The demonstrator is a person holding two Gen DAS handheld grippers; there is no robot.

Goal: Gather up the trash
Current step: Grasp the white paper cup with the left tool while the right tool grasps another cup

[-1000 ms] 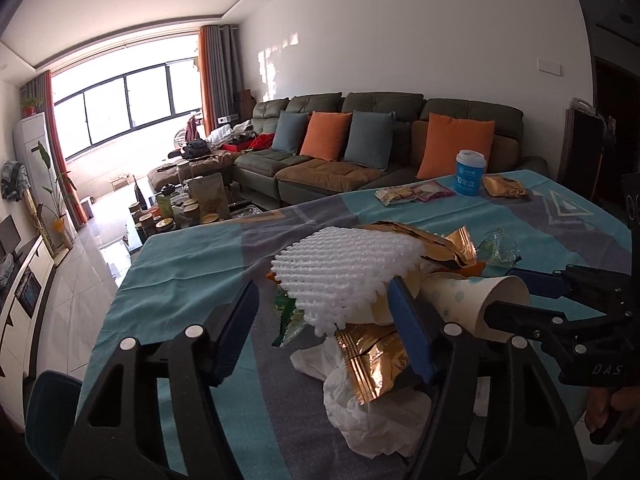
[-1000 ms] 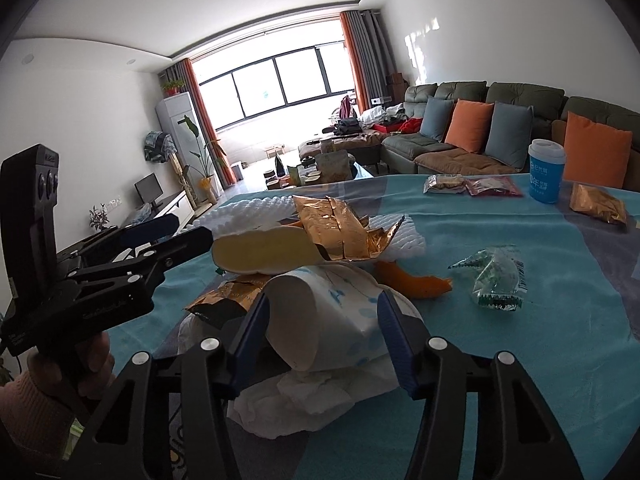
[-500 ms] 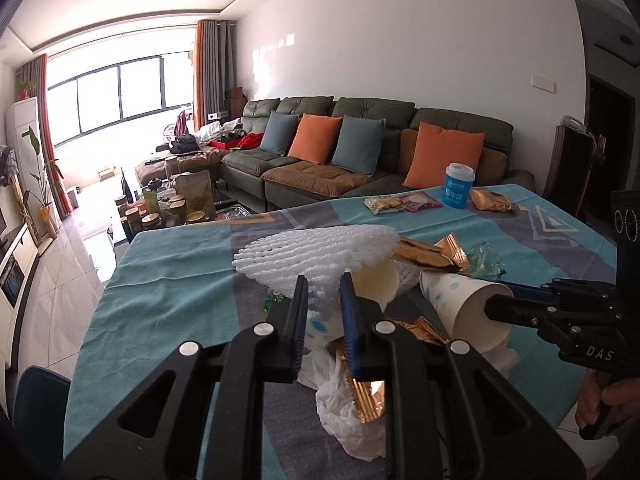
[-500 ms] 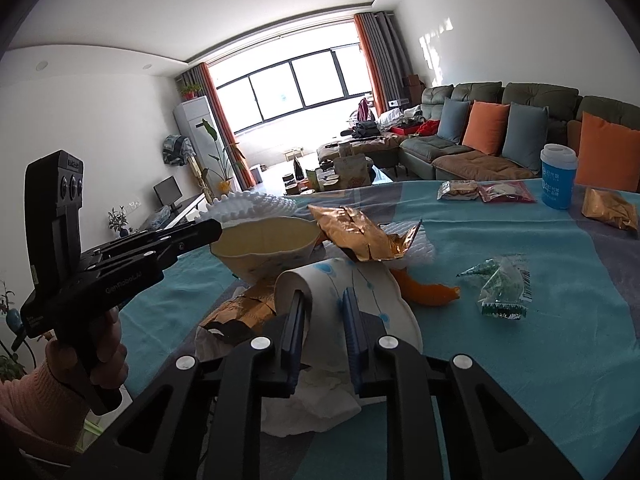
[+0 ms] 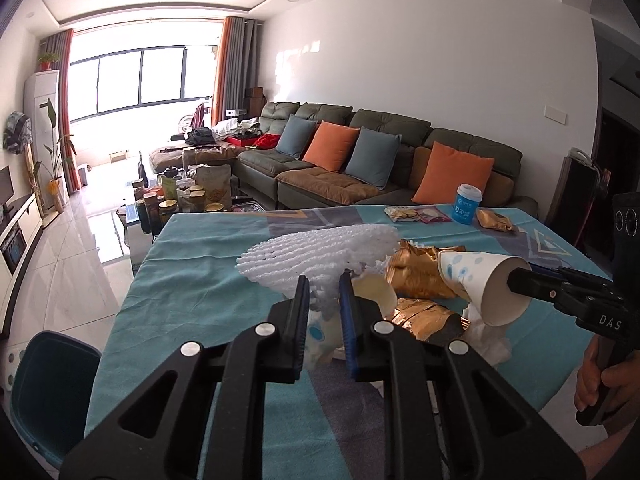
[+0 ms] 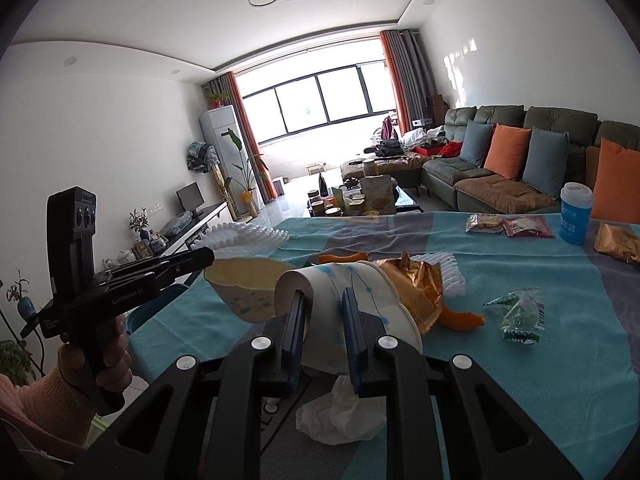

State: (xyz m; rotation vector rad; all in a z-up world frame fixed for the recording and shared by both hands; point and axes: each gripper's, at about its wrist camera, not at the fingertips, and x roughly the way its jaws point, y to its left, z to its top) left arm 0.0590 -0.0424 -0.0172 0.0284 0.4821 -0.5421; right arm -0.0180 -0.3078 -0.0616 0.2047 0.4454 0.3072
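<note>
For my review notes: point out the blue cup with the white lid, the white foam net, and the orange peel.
Blue cup (image 6: 575,220): right wrist view, on its blue side wall.
White foam net (image 5: 320,254): left wrist view, middle of the mesh.
Orange peel (image 6: 460,317): right wrist view, on its curved strip.

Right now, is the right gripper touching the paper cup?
Touching. The right wrist view shows the right gripper pinching the paper cup wall between both pads.
</note>
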